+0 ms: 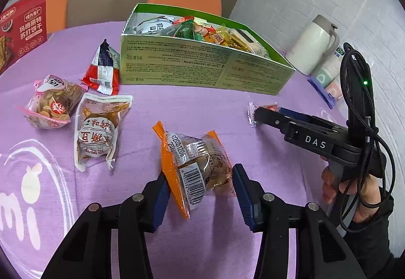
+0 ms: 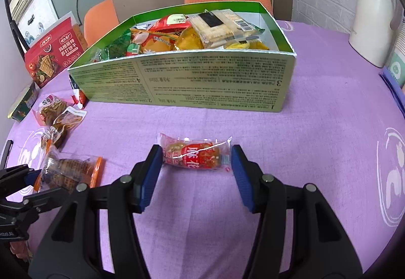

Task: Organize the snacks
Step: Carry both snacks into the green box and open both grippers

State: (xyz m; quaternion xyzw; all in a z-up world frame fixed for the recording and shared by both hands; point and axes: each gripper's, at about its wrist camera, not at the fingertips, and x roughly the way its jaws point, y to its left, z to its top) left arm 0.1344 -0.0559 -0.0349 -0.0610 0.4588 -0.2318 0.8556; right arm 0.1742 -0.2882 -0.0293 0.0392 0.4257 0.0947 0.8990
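On the purple table (image 2: 329, 127), near its front edge, I have a snack lined up for each tool. My left gripper (image 1: 200, 189) has its fingers spread wide around the orange-edged packet (image 1: 195, 165); the left pad seems to brush the wrapper's orange edge, though I cannot be sure it touches, and nothing is clamped yet. My right gripper (image 2: 196, 172) is equally wide open, straddling the small red snack packet (image 2: 196, 157) that lies flat on the cloth, with a gap on both sides.

Toward the far edge stands the green box (image 2: 177, 81), already well filled with wrapped snacks, so I judge most of the sorting done. Still out on the table toward its left side are the brown pouch (image 1: 97, 127), the pink biscuit bag (image 1: 54, 101) and the red-and-blue packet (image 1: 103, 68) just beside the box's near wall. With the two between my fingers, that leaves five pieces to go in.
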